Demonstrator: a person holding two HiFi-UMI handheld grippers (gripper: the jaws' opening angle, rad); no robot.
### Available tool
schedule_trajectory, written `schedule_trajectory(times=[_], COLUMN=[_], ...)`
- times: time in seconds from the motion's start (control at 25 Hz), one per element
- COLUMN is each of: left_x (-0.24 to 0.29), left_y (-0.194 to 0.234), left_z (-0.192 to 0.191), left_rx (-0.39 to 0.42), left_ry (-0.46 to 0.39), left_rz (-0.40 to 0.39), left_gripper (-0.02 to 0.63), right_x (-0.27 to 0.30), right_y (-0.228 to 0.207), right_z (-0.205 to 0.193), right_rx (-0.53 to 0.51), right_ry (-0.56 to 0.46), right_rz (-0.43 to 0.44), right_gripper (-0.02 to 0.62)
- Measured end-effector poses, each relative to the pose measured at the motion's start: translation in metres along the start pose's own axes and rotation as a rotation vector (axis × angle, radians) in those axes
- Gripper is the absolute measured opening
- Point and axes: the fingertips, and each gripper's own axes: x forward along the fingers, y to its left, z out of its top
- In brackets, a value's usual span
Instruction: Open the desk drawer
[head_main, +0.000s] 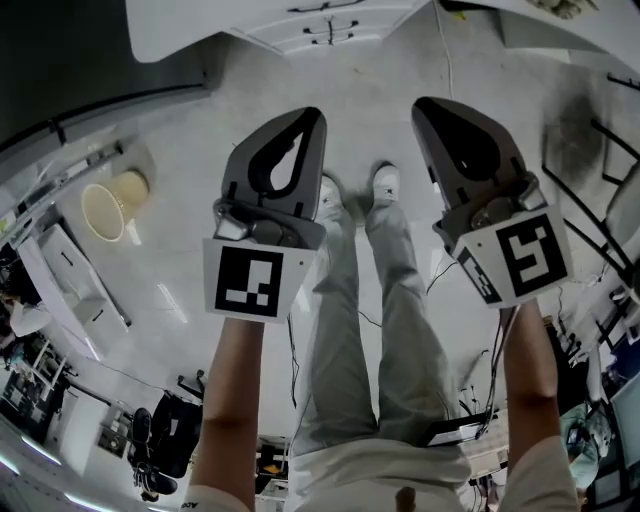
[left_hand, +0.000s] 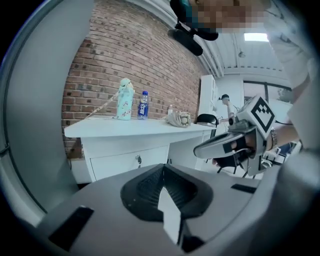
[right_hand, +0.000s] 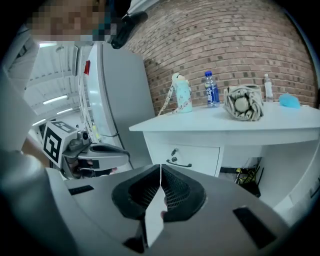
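Left gripper (head_main: 308, 120) and right gripper (head_main: 428, 108): jaws closed, empty, well short of the worktop (right_hand: 225, 124); drawer (right_hand: 192, 156) shut beneath it, far ahead; advised: open one gripper, clasp handle (right_hand: 178, 164) squarely, pull straight.
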Motion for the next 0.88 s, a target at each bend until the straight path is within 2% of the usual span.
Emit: schedule_trajectory(times=[0.2, 0.4, 0.68, 0.88], left_x=[0.022, 0.048, 0.092, 0.12], left_y=[0.003, 0.023, 0.045, 0.057], left_z=[-0.034, -0.049, -0.055, -0.069], left_rx=[0.087, 0.202, 0.514, 0.743], left_ry=[0.02, 0.052, 0.11, 0.206], left_rz=[0.004, 0.06, 0.106, 0.076], left_gripper=[0.009, 0.009, 0.009, 0.011], right_x=[0.032, 0.064, 0.111, 0.139], right_y=[-0.004, -0.019, -0.043, -0.046], right_z=[-0.031, -0.048, -0.045, -0.05], right_rx=[-0.06, -0.165, -0.438, -0.72], right_ry=[0.041, 0.12, 0.171, 0.234], right_rz=[-0.008, -0.004, -0.027, -0.025], right_gripper=[0.028, 0.028, 0.028, 0.028])
